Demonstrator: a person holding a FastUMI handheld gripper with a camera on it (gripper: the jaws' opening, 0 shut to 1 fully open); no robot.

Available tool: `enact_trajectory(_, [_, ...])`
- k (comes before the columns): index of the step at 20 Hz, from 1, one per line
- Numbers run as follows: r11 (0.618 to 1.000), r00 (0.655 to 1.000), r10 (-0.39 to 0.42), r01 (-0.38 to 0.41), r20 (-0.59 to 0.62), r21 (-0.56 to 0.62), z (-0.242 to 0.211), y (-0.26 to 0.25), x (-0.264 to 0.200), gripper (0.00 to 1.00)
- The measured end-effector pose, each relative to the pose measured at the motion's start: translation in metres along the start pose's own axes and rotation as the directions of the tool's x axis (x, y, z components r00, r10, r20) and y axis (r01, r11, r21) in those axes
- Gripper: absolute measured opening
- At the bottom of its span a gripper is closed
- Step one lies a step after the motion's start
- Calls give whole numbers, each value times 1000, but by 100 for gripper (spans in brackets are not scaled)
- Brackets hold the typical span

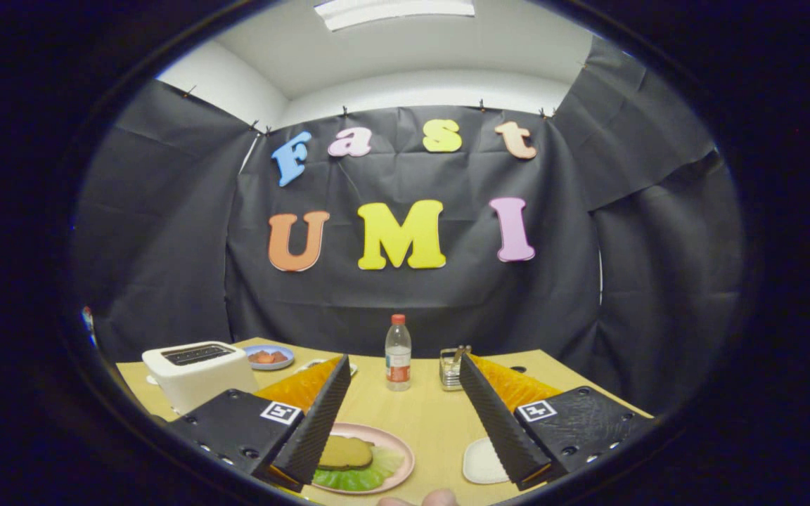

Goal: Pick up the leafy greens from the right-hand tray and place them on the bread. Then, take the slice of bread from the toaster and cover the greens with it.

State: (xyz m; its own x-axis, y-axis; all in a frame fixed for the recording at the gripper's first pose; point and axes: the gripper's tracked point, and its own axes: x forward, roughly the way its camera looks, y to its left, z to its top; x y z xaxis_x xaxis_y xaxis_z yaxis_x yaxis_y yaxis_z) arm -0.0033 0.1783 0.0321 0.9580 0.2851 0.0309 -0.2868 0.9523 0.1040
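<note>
My gripper (403,360) is open wide above the wooden table (426,414), with nothing held between its fingers. Below and between the fingers sits a pink plate (401,450). On it lies a brown slice of bread (346,453), with green leafy lettuce (363,479) spread at its near side and touching it. The left finger hides part of the plate. A white toaster (197,372) stands beyond the left finger, its top slots dark. A small white tray (481,462) lies by the right finger, partly covered by it.
A clear bottle with a red cap (398,351) stands just beyond the fingertips. A small metal holder (451,367) is to its right. A blue plate with reddish food (269,357) sits behind the toaster. A person's fingertip (419,500) shows nearest to me.
</note>
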Motion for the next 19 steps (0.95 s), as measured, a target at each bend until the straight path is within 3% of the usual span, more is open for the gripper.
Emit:
enact_trajectory(6, [999,998,-25,27,62,-36,23,-2,-35,95])
enact_trajectory(11, [999,999,-14,15,45,-34,20,16,-53,95])
enact_trajectory(19, [997,997,-72,72,32,-6,15,18,-68,96])
